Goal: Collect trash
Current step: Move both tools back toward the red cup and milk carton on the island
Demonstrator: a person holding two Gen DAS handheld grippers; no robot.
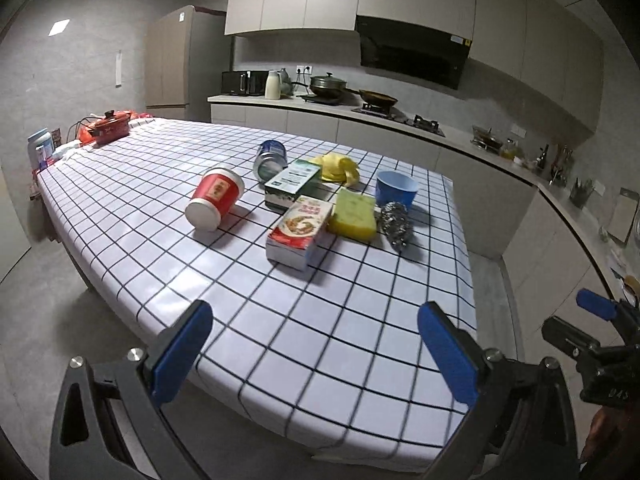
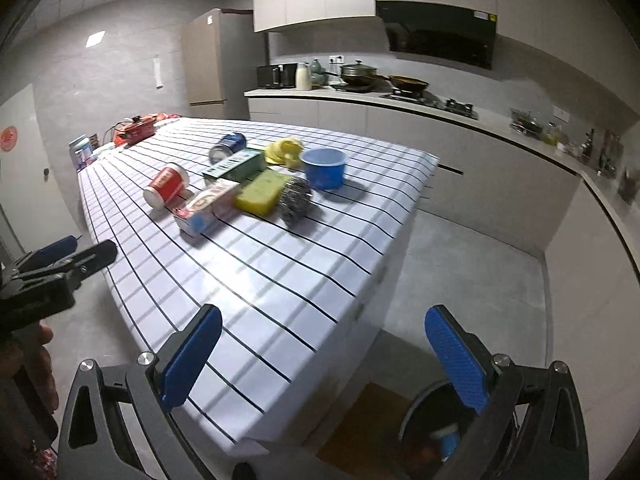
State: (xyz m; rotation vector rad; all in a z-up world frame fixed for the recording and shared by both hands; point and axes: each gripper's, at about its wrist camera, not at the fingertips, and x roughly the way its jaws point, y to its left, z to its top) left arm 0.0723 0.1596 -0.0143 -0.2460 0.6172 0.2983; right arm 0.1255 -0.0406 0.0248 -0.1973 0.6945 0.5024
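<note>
With both the left gripper (image 1: 316, 344) and right gripper (image 2: 326, 350) spread and empty, we should approach the carton (image 1: 299, 231), nearest of the clutter mid-worktop (image 1: 280, 340), squarely across its narrow sides.

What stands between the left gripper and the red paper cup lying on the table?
Nothing visible does. The left gripper is open and held over the near edge of the table. Only bare checked cloth lies between it and the red paper cup. The food carton lies to the cup's right, apart from it.
</note>
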